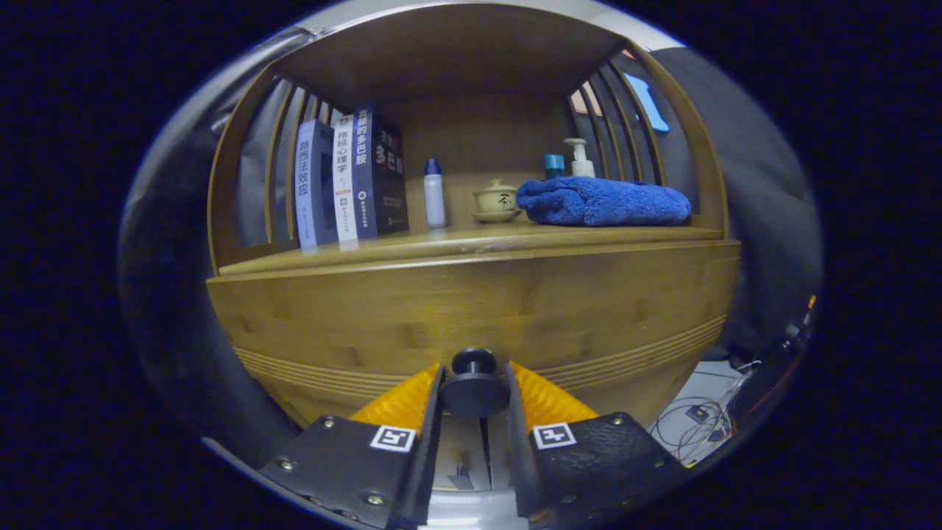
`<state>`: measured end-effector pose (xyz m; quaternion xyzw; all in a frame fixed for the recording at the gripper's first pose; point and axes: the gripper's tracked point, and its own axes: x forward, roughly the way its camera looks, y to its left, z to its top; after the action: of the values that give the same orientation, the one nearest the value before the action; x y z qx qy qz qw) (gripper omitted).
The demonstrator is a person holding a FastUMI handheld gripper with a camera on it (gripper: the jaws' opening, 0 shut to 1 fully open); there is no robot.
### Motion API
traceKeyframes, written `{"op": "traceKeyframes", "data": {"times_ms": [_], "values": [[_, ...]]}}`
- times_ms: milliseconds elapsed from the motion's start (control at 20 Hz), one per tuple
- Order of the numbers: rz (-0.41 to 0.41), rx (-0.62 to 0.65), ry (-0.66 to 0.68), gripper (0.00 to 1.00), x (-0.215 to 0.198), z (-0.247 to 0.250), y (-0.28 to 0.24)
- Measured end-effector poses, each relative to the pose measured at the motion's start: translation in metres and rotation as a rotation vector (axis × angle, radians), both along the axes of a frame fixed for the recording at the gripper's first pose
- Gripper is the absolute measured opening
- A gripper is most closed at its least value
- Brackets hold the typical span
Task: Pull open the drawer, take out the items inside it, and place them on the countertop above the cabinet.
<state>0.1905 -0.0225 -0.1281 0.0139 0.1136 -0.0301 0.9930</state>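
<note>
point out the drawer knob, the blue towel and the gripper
drawer knob (475,391), gripper view, front disc
blue towel (603,202), gripper view, middle of fold
gripper (475,394), gripper view, between fingertips, shut on knob

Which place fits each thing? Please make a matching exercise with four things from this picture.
Things:
1. black knob
2. blue towel
3. books
4. white bottle

Places:
A. standing just beside the books
B. at the shelf's slatted end, upright
C. between the fingers of the hand-held gripper
D. folded, beside the small lidded cup

Pairs: 1-C, 2-D, 3-B, 4-A
</note>
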Motion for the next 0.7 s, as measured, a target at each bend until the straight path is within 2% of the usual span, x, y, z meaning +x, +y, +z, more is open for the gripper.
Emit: {"op": "traceKeyframes", "data": {"times_ms": [50,100,150,350,600,700], "values": [[0.014,0.016,-0.006,0.39,0.001,0.001,0.002],[0.029,0.023,-0.005,0.39,0.005,-0.003,0.002],[0.036,0.032,-0.006,0.33,0.003,0.000,0.002],[0.046,0.009,0.007,0.32,-0.009,0.000,0.002],[-0.007,-0.022,-0.004,0.32,-0.041,0.001,0.002],[-0.028,-0.055,0.009,0.32,-0.042,0.002,0.001]]}}
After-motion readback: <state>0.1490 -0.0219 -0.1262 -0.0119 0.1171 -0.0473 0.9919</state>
